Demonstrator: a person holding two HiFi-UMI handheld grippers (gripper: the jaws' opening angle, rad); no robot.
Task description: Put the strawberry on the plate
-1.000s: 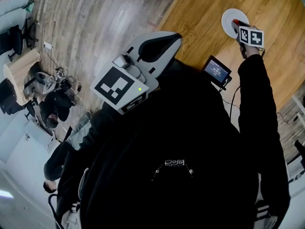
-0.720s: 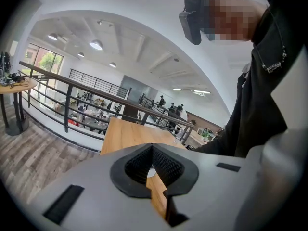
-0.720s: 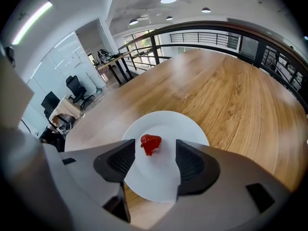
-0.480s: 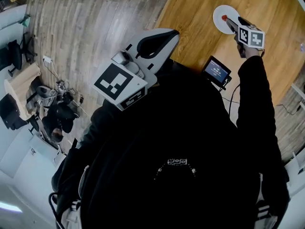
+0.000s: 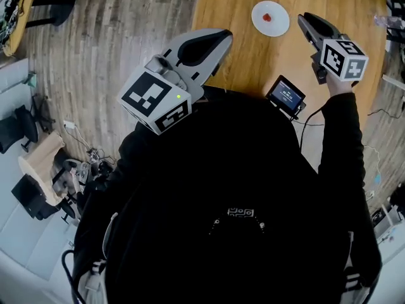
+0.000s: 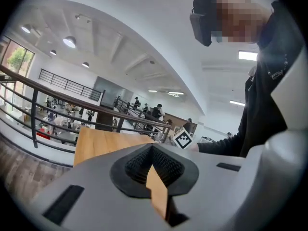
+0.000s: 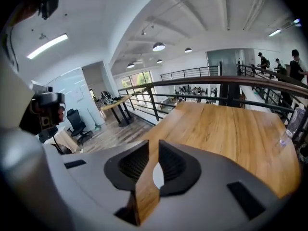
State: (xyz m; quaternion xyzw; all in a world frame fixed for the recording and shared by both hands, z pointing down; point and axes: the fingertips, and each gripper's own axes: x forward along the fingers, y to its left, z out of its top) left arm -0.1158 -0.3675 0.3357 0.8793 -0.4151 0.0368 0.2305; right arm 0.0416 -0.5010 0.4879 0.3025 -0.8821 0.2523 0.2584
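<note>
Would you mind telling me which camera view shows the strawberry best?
The head view: the strawberry sits clearly on the white plate. The right gripper view shows no strawberry, only a white sliver, probably plate, between its jaws; the left gripper view shows neither.

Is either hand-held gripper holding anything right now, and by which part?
Nothing is held. The right hand-held gripper, jaws just closing, has nothing between them; the left hand-held gripper is shut and empty. The strawberry lies on the plate.

Bright, even overhead light, sharp, fisheye-warped edges
</note>
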